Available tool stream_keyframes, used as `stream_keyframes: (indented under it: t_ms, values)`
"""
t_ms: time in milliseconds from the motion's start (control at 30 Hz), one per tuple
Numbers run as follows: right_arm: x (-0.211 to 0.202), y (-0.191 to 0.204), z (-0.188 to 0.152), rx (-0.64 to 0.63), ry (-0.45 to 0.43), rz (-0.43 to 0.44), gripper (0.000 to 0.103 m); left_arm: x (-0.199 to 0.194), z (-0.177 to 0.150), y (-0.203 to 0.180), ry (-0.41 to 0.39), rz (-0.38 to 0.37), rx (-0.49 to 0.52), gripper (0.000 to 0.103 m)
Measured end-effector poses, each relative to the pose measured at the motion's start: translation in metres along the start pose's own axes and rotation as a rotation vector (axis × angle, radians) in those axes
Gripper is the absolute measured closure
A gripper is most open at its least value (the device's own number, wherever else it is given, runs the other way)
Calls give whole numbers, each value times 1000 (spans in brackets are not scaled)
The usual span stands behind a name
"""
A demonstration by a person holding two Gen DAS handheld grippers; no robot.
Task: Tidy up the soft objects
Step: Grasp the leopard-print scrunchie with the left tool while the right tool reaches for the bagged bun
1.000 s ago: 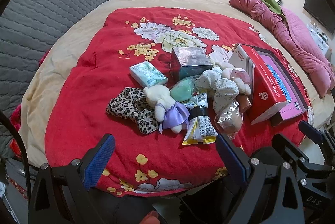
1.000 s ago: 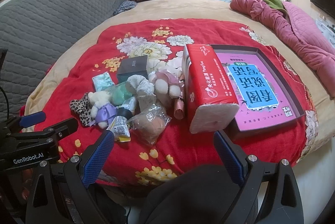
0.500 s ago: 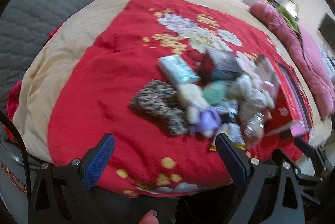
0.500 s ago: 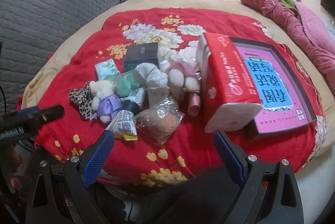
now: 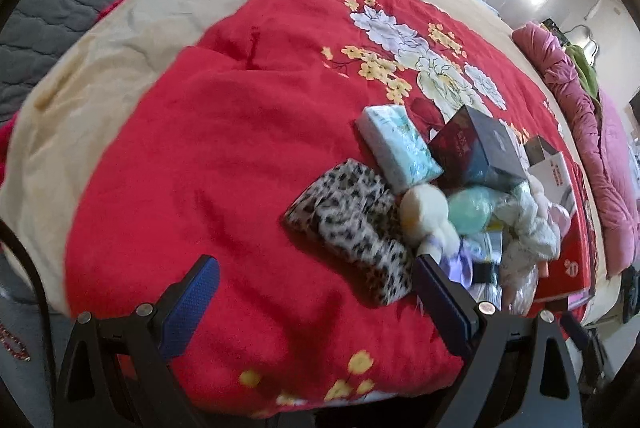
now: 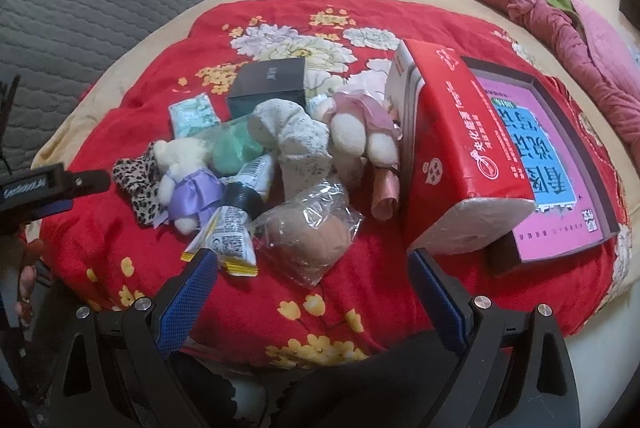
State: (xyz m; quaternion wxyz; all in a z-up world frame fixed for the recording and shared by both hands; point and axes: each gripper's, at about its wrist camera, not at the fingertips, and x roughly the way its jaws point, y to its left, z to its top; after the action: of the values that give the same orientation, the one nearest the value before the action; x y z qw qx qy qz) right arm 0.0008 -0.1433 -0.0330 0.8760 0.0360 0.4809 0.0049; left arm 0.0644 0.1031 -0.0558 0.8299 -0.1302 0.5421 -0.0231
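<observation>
Nothing is sorted yet: the plush bear and leopard pouch lie heaped beside the red box; both the left tool and right tool are held apart, empty.

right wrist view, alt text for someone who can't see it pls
Open right tongs hover empty over a red floral blanket piled with plush toys, a leopard-print cloth, snack packets and a red tissue pack leaning beside a pink book.

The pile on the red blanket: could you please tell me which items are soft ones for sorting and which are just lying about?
Soft, for the job:
leopard cloth
purple-dress bear
pink-dress bear
grey sock
bagged plush

Lying about:
dark box
red tissue pack
pink book
yellow tube
</observation>
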Motion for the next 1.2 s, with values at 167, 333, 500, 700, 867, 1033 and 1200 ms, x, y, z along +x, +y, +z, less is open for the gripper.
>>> stream_keyframes:
  t_ms: [167,333,500,700,867,1033,1200]
  values:
    - [7,-5,-1,22,28,-29,7,23,8,-8,29,21,23,23]
    - [19,-9,1,32,51,-41,7,33,6,-11,44,23,34,25]
    - [37,-2,4,-4,74,-49,19,38,10,-11,38,11,37,41]
    - [56,-2,7,-4,98,-43,37,46,13,-17,46,-1,60,58]
    - [53,-12,10,17,57,-14,48,53,12,-22,46,-9,83,86]
    - [39,-17,10,35,13,29,51,44,9,-16,16,-39,69,90]
    - [19,-21,4,46,-27,65,51,27,5,-12,-19,-35,73,91]
